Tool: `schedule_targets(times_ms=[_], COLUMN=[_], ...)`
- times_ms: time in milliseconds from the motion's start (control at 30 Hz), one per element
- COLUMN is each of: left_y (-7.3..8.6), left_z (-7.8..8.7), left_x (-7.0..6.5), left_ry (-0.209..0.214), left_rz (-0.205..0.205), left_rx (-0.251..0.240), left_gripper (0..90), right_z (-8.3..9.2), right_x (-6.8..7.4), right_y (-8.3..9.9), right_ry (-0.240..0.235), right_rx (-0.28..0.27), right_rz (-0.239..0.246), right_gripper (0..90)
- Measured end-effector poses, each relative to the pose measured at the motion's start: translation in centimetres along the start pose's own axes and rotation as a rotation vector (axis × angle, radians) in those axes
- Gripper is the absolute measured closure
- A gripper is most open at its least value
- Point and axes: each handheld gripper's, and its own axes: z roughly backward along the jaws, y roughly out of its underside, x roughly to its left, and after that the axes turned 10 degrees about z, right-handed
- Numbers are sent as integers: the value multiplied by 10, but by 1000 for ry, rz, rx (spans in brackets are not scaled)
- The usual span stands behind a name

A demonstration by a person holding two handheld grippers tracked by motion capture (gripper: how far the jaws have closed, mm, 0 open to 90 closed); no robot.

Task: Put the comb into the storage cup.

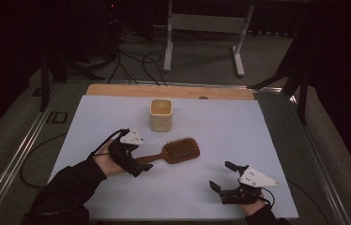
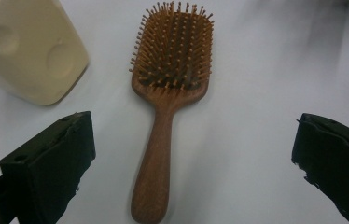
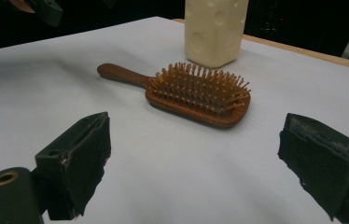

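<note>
Dim room behind, with cables on the floor and a grey metal frame well beyond the far edge. Wide desk [image 1: 117,112] under a pale blue-white sheet, with a bare wooden strip along the far side.

Cream, square-sided ceramic cup [image 1: 160,114] upright ahead of the left tongs [image 1: 138,165], apart from everything else. Brown wooden paddle hairbrush [image 1: 173,152] flat on the sheet, bristles up, handle end reaching in between the left tongs, head pointing away towards the right tongs [image 1: 221,176].

Left tongs spread wide, one jaw on either side of the handle, neither touching it. Right tongs likewise spread, empty, low over the sheet near the front edge, well apart from the brush.

By the look of it, barely begun: approach lined up, grip not yet made, lift and any placing all left to do.

Plenty of bare sheet right of the brush and behind the cup; front edge close under the right tongs.
</note>
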Motion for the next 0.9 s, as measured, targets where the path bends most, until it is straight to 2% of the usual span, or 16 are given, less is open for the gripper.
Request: schedule_targets(times_ms=[233, 367, 600, 667, 833, 900], left_y=[-8, -13, -19, -21, -23, -24], left_z=[-13, -26, -40, -47, -57, -64], left_x=[1, 1, 1, 3, 4, 6], left_ry=[2, 2, -5, -6, -7, -17], left_rz=[-17, -35, -30, -30, -32, -36], left_rx=[48, 95, 142, 181, 213, 242], left_gripper=[1, 1, 2, 1, 18, 28], right_z=[0, 0, 0, -1, -1, -1], right_x=[0, 0, 0, 0, 0, 0], right_y=[0, 0, 0, 0, 0, 0], right_ry=[-1, -3, -5, -8, -9, -10], right_rx=[-1, -2, -1, -2, 0, -2], right_rz=[2, 0, -1, -1, 2, 0], right_gripper=[90, 90, 90, 90, 90, 90])
